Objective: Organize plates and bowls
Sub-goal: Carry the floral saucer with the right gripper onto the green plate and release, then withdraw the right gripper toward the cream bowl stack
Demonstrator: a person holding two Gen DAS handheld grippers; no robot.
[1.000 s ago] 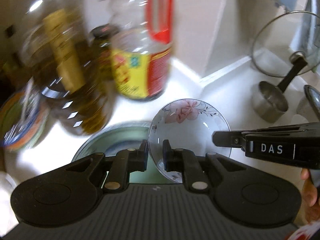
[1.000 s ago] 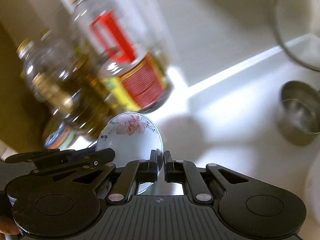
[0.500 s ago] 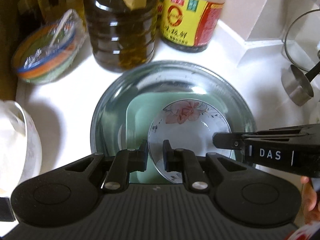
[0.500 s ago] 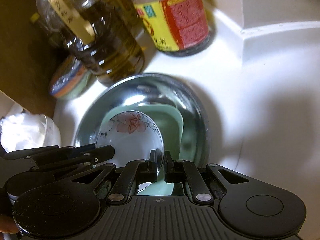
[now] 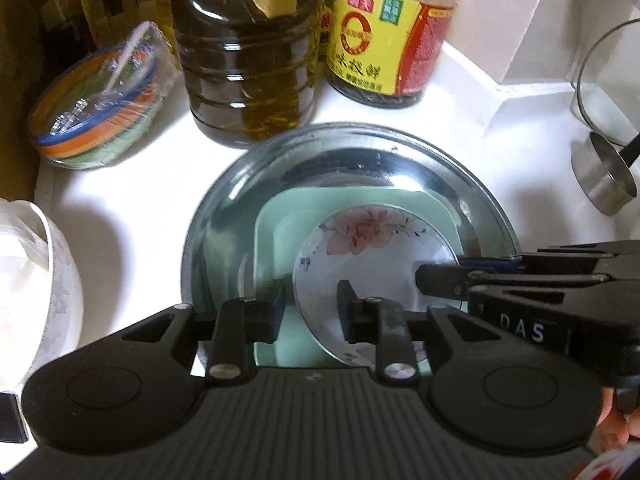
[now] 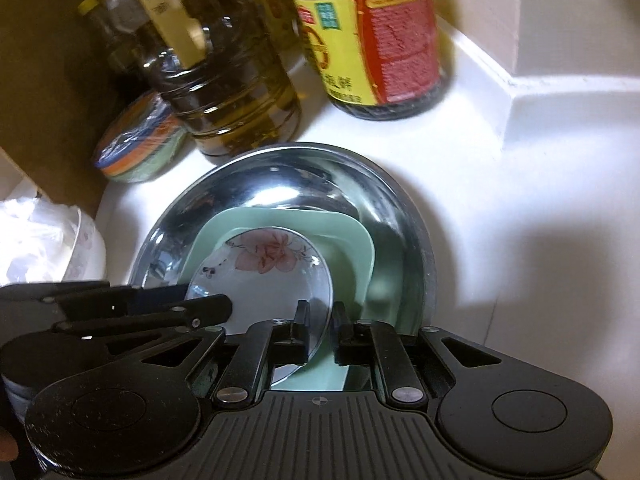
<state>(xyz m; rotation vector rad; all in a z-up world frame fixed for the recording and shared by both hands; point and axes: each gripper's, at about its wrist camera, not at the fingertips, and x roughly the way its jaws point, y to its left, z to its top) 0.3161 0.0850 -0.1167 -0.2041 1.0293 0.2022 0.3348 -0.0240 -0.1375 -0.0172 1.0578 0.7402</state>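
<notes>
Left gripper (image 5: 310, 304): jaws opening, floral plate (image 5: 372, 248) rim between them, pads clear.
Right gripper (image 6: 320, 324): jaws opening astride the opposite rim.
Floral plate: ahead of both claws, nested in the green square dish (image 5: 280, 224) inside the steel bowl (image 5: 224, 208).
Risk: a withdrawing finger likely snags the rim and tips the plate.
Beyond: oil bottle (image 5: 244, 60) stands close behind the bowl; a knock is possible.

Lighting is uneven: the white counter (image 5: 132, 184) is overexposed, the far left corner dim. Glare streaks the steel basin (image 6: 280, 188) and the oil bottle (image 5: 244, 60). A soft shadow falls right of the basin. Fisheye distortion bends the edges; the labelled jar (image 6: 380, 40) is slightly blurred.
</notes>
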